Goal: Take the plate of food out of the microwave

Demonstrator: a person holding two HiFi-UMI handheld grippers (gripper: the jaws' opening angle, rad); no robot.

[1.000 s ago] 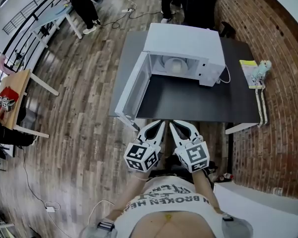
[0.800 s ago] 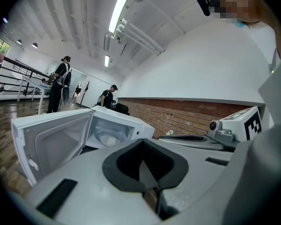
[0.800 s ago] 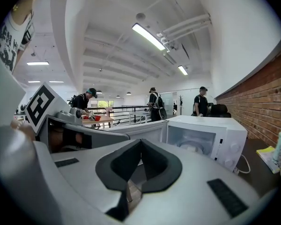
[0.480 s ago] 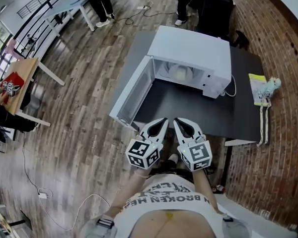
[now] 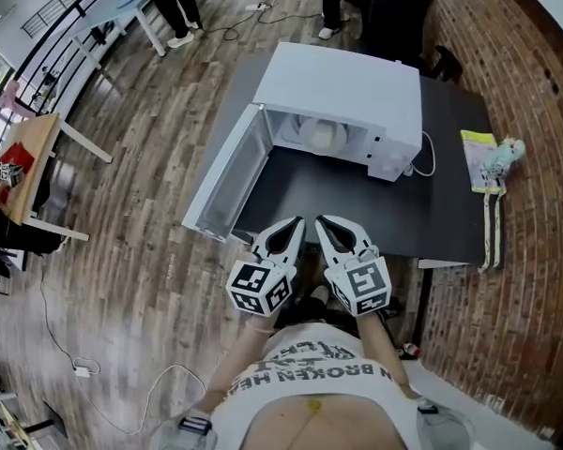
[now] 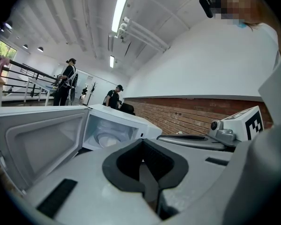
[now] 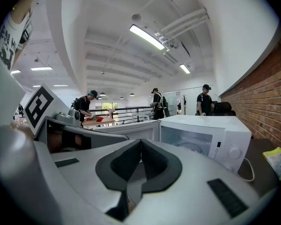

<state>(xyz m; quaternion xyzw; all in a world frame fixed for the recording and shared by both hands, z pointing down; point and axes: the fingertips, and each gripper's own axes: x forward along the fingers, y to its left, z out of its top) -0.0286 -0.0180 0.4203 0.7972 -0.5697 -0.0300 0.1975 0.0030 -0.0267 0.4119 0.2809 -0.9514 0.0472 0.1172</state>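
Brown wood-plank floor (image 5: 150,251) lies under a dark grey rectangular table (image 5: 357,200); a red brick wall (image 5: 535,157) runs beside it — fluorescent ceiling tubes (image 6: 120,11) glow overhead; a pale wooden desk (image 5: 28,172) stands well apart.

text on: shirt (image 5: 311,371) | reads: "BROKEN" | other words: partly cut off, unreadable

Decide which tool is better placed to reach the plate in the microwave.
Probably right: the right tool sits in front of the plate in the microwave, while the open door stands close beside the left tool. Both tools are shut.
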